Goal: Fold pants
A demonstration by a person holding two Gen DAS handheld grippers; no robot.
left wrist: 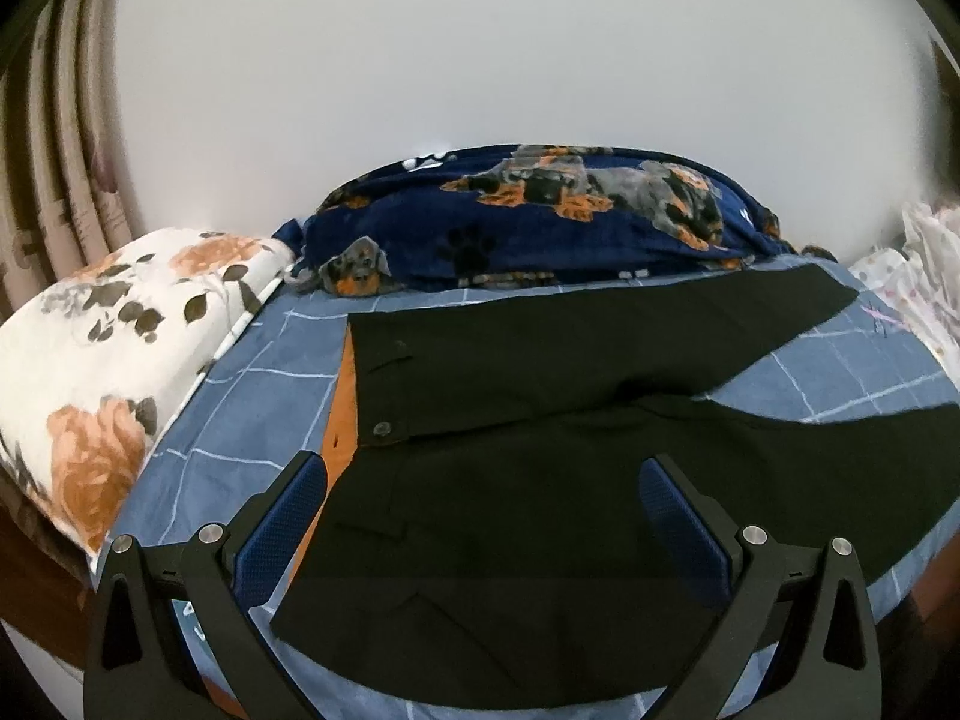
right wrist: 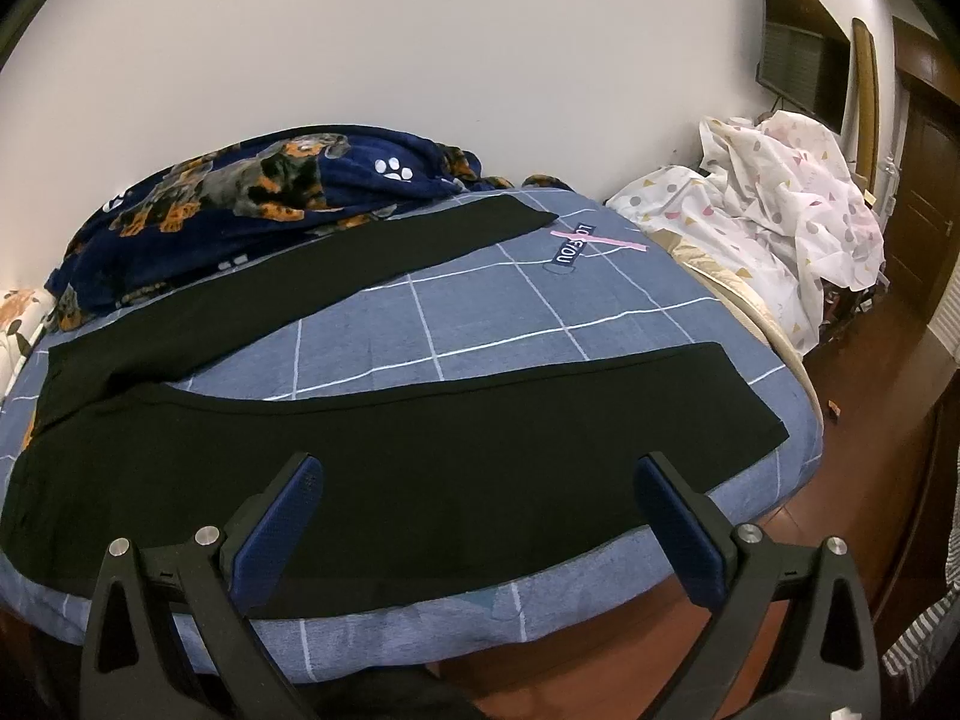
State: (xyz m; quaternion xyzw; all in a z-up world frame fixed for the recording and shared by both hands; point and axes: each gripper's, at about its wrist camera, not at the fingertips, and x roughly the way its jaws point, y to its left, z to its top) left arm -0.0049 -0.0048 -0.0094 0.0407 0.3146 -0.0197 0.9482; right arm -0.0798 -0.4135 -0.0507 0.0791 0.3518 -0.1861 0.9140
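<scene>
Black pants (right wrist: 372,420) lie spread flat on the bed (right wrist: 480,312), over its blue checked sheet, waistband to the left and both legs splayed apart toward the right. The left gripper (left wrist: 483,480) hangs above the waist end, jaws wide, holding nothing. The right gripper (right wrist: 477,477) hangs above the near leg, jaws wide and empty too. A dog-print blanket (left wrist: 540,210) is heaped along the far wall, with a flowered pillow (left wrist: 102,348) at far left.
</scene>
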